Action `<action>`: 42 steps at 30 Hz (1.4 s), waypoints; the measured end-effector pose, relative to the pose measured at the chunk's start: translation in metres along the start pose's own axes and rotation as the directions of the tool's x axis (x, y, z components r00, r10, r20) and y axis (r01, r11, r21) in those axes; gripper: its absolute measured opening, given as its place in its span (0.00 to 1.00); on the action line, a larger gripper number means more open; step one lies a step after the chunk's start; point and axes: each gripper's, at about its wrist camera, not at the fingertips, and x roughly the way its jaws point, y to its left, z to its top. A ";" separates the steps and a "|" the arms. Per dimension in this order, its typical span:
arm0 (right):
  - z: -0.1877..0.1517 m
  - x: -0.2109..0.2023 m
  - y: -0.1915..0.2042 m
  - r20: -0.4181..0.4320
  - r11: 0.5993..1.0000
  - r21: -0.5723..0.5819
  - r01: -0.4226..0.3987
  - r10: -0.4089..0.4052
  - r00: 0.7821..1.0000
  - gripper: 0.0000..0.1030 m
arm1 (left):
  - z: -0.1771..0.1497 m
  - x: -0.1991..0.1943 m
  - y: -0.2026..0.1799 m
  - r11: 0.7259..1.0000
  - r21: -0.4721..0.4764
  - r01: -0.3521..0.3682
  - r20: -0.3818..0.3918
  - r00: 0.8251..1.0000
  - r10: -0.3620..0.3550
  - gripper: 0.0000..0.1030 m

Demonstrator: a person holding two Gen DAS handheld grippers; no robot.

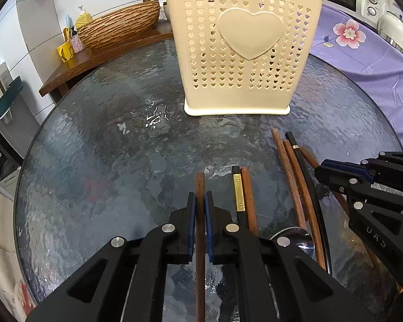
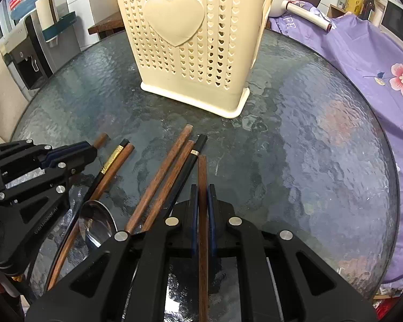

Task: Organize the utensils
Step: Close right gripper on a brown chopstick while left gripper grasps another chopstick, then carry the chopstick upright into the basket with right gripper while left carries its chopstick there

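My left gripper [image 1: 200,197] is shut on a brown wooden chopstick [image 1: 200,185] that runs straight up between its blue pads. My right gripper [image 2: 202,191] is shut on another brown chopstick [image 2: 202,171] in the same way. Several more chopsticks lie on the glass between the two grippers: a black one with a gold band [image 1: 238,193] beside a brown one [image 1: 247,196], and a fan of brown and black ones [image 2: 164,177]. A metal spoon [image 2: 96,224] lies among them. The cream utensil holder [image 1: 241,45] with heart-shaped holes stands upright beyond them.
The round textured glass table [image 1: 99,155] carries everything. A purple flowered cloth [image 2: 362,61] covers a surface to the right. A wooden basin with a tap [image 1: 121,26] sits on a brown shelf at the back left, and a water dispenser [image 2: 27,53] stands left of the table.
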 end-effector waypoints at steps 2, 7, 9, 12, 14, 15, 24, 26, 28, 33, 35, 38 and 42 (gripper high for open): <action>0.000 -0.002 -0.002 0.017 1.000 0.013 -0.022 0.022 1.000 0.07 | 0.001 -0.001 0.001 1.000 -0.004 0.005 0.004 1.000 -0.005 0.07; 0.003 -0.024 -0.007 0.104 0.998 0.037 -0.048 0.044 0.994 0.07 | 0.007 -0.024 0.010 0.999 -0.034 0.011 0.073 0.997 -0.009 0.07; 0.005 -0.035 -0.011 0.139 0.997 0.046 -0.068 0.061 0.988 0.07 | 0.010 -0.039 0.012 0.999 -0.046 0.024 0.114 0.993 -0.018 0.07; 0.005 -0.059 -0.017 0.209 0.991 0.066 -0.120 0.104 0.972 0.07 | 0.013 -0.064 0.014 0.997 -0.058 0.048 0.179 0.983 -0.037 0.07; 0.004 -0.077 -0.020 0.255 0.988 0.063 -0.141 0.121 0.959 0.07 | 0.014 -0.083 0.016 0.996 -0.066 0.060 0.229 0.972 -0.043 0.07; 0.003 -0.083 -0.020 0.271 0.987 0.057 -0.148 0.128 0.954 0.07 | 0.014 -0.089 0.018 0.996 -0.070 0.064 0.246 0.968 -0.045 0.07; -0.010 -0.155 -0.026 0.414 0.974 -0.010 -0.225 0.209 0.886 0.07 | 0.011 -0.140 0.030 0.990 -0.095 0.104 0.360 0.931 -0.063 0.07; -0.011 -0.166 -0.026 0.427 0.974 -0.021 -0.225 0.212 0.879 0.07 | 0.011 -0.147 0.030 0.990 -0.092 0.105 0.372 0.926 -0.064 0.07; -0.014 -0.177 -0.027 0.438 0.972 -0.032 -0.234 0.224 0.871 0.07 | 0.008 -0.154 0.030 0.990 -0.090 0.108 0.384 0.921 -0.066 0.07; -0.021 -0.196 -0.027 0.448 0.970 -0.057 -0.238 0.238 0.862 0.07 | 0.004 -0.168 0.032 0.990 -0.082 0.115 0.411 0.909 -0.071 0.07; -0.023 -0.197 -0.026 0.448 0.971 -0.057 -0.233 0.233 0.863 0.07 | 0.002 -0.169 0.032 0.990 -0.085 0.111 0.420 0.905 -0.066 0.07; -0.026 -0.199 -0.025 0.453 0.972 -0.059 -0.226 0.228 0.862 0.07 | 0.000 -0.170 0.033 0.989 -0.089 0.114 0.419 0.905 -0.067 0.07; -0.025 -0.205 -0.026 0.466 0.970 -0.061 -0.235 0.235 0.853 0.07 | 0.000 -0.177 0.036 0.988 -0.091 0.125 0.432 0.899 -0.074 0.07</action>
